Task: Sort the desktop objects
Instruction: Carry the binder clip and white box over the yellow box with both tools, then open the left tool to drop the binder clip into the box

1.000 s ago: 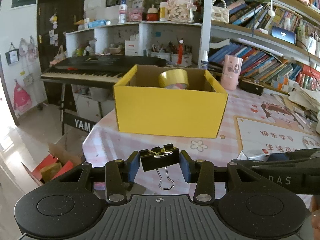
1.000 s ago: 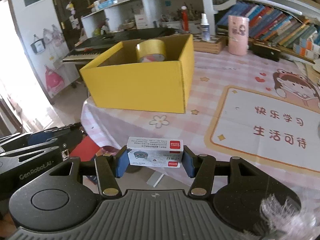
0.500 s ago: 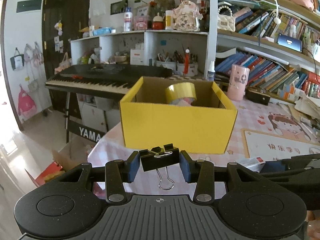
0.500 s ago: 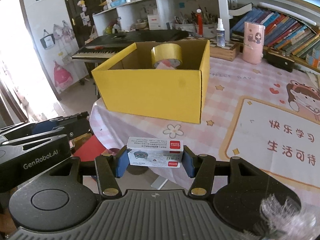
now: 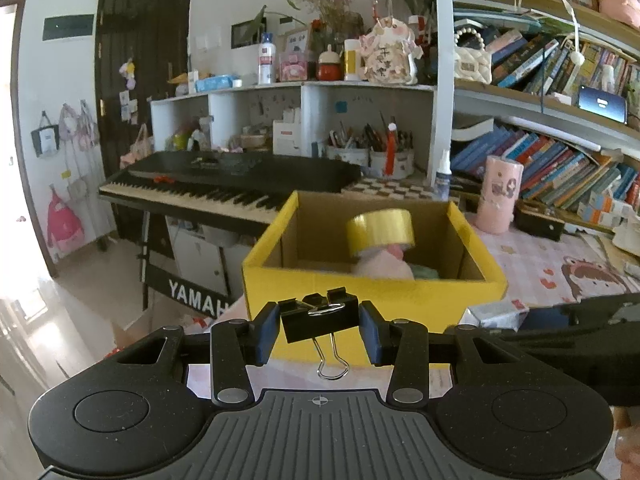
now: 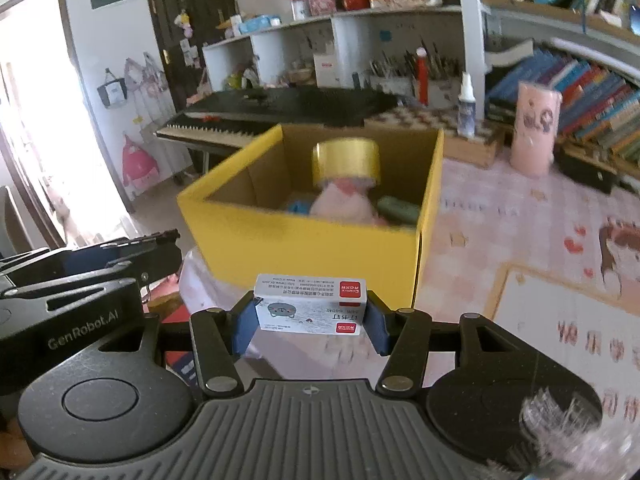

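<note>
The black binder clip (image 5: 319, 317) sits pinched between the blue pads of the left gripper (image 5: 319, 330), its wire handle hanging down below the jaws, clear of the table. The clip is in the air just in front of the near wall of the yellow box (image 5: 372, 292), about level with its rim.

Over on the other side, the small white staple box (image 6: 311, 309), red squares on its label, is clamped lengthwise by the right gripper (image 6: 311, 322), both pads pressed flat on its short ends. It too hangs just short of the yellow box (image 6: 304, 248), near the front right corner. In the left wrist view that staple box (image 5: 496, 314) peeks out to the right, and in the right wrist view the left gripper's dark body (image 6: 80, 280) fills the left edge, so the two tools are side by side.

Inside the box, a roll of gold tape (image 6: 346, 160) rides on top of something soft and pink (image 6: 344, 202); a blue thing and a green thing lie beside it, too blurred to name. The box stands on a pink checked tablecloth (image 6: 492, 208) near the table's edge.

Behind it, a black keyboard (image 5: 224, 184) on its stand, a pink cylinder (image 5: 500, 196), a small spray bottle (image 5: 443, 174), and shelves packed with books (image 5: 560, 168).
</note>
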The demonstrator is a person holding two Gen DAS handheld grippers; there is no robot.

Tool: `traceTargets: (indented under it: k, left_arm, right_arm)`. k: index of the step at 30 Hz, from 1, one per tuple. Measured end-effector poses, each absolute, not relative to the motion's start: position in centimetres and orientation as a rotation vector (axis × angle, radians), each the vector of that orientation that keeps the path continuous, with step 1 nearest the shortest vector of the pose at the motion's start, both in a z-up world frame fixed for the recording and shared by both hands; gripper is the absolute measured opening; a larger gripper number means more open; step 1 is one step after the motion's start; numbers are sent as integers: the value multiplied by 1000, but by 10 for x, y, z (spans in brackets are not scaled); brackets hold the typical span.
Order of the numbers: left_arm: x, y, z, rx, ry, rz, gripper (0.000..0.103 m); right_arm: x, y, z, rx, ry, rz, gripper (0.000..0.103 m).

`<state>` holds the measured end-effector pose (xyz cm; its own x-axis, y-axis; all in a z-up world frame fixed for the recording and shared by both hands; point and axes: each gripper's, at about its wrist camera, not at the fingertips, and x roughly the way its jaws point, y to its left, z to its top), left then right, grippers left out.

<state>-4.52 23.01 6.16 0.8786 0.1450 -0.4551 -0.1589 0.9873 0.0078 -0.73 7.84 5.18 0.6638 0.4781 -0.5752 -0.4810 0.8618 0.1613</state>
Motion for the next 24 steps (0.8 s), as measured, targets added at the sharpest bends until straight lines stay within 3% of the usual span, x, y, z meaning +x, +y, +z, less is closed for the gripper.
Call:
traceTargets:
  k: [12,24]
  left_arm:
    - [6,225,71,-38,439,197,41]
    - [57,230,55,-94,555,186,41]
  right_arm:
    - [54,80,74,-50,573,603,52]
    - [106,87,60,-146,610,648,52]
